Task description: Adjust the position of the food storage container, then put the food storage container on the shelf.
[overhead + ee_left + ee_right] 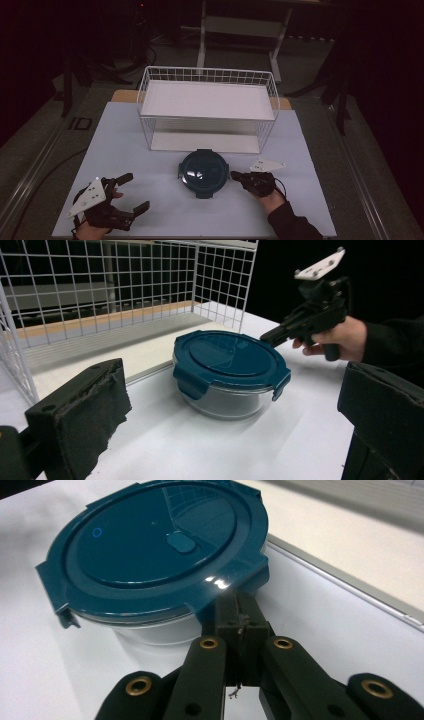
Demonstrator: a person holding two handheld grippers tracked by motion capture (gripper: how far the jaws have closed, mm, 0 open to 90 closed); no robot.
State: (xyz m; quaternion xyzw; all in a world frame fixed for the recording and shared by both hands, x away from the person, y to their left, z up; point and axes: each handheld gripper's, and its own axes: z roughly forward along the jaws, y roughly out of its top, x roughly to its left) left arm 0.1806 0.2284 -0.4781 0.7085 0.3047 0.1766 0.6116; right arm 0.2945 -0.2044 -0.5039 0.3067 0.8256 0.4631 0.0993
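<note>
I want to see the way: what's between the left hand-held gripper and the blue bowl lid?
Nothing: bare white table runs from the open left hand-held gripper to the lidded bowl, clearest in the high view.

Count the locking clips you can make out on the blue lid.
4, spaced around the blue lid: one at the near edge, one far, one left, one right by the right tool.

Lidded container (pixel 203 172) sits between wire basket (pixel 207 107) and two grippers.
</note>
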